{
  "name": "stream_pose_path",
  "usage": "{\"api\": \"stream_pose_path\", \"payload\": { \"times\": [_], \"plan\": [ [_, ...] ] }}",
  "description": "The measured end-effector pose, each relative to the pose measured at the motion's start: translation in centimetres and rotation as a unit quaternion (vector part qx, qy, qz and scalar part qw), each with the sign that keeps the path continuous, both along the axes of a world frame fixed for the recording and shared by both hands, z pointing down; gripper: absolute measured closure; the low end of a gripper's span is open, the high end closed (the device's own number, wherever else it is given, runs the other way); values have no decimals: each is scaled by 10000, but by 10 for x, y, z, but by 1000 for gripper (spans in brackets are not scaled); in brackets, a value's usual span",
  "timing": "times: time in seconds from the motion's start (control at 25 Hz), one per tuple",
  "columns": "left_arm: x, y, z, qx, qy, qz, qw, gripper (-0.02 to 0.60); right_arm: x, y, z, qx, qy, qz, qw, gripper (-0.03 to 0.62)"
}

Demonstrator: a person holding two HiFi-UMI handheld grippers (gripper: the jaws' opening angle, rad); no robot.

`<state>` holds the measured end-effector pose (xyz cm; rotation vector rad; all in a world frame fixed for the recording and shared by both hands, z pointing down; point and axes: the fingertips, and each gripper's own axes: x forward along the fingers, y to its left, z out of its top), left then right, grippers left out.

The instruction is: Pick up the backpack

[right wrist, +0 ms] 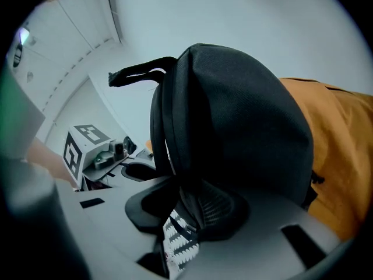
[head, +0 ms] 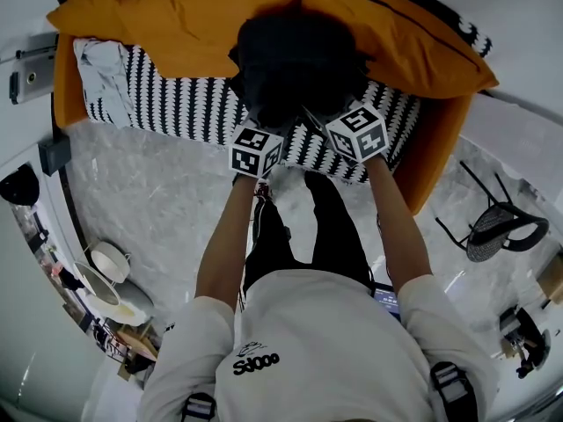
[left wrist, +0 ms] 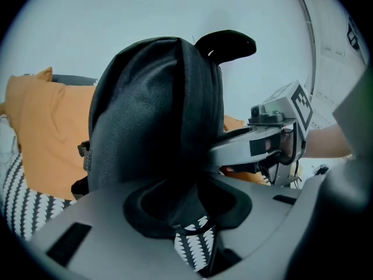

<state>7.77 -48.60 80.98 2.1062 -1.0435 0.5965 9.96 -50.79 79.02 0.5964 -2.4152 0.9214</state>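
The backpack [head: 295,64] is black, rounded, of woven cloth with a loop handle on top, and stands at the near edge of the bed [head: 176,104], against an orange duvet [head: 176,16]. The left gripper [left wrist: 186,209] and the right gripper [right wrist: 186,212] flank it, each with its jaws half closed and pinching the lower fabric. Marble floor [head: 158,200] runs along the bed's near edge, with a chair [head: 497,222] well off to the right.

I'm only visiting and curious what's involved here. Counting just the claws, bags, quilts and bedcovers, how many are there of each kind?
Black fabric backpack: 1
Grey plastic claws: 2, left claw and right claw, both gripping it
Orange quilt: 1
Black-and-white patterned bedcover: 1
Total: 5
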Motion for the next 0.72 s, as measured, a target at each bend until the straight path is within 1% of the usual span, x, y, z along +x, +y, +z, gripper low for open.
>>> {"api": "stream_pose_path", "payload": {
  "times": [0.24,0.52,0.64,0.72],
  "plan": [
    [-8,12,-9,15,-62,95,9999,456,5,14,-8,-55,77,103,9999,493],
    [-17,33,-27,26,-97,218,9997,468,15,35,-25,-128,92,358,9992,503],
    [-19,42,-37,50,12,223,9997,474,22,44,-35,-158,64,569,9982,509],
    [-18,48,-47,81,202,192,9996,480,27,50,-43,-193,-12,743,9970,516]
  ]
}}
